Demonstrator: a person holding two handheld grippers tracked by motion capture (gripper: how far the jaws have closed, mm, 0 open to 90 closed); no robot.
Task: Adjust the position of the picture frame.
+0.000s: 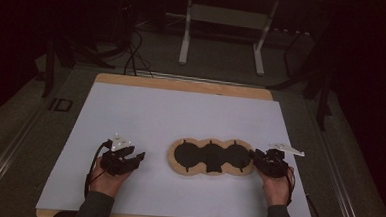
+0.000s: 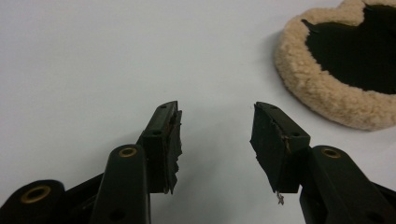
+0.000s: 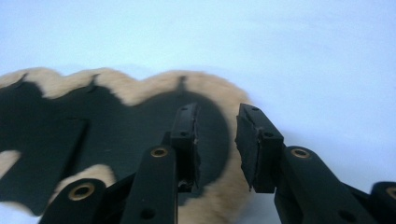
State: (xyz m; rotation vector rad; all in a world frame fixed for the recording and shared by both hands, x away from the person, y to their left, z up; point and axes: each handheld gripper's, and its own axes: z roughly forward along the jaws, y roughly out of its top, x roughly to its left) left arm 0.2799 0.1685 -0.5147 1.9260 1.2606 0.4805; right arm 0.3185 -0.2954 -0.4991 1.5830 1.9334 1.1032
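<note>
Your pad (image 1: 211,157): three black circles rimmed in tan fleece. Right gripper (image 3: 217,140) open over its edge; left gripper (image 2: 215,140) wide, empty.

Tan fleece pad (image 1: 211,157) with three joined black round panels, lying flat, lengthwise left to right, right of centre on the near table half
</note>
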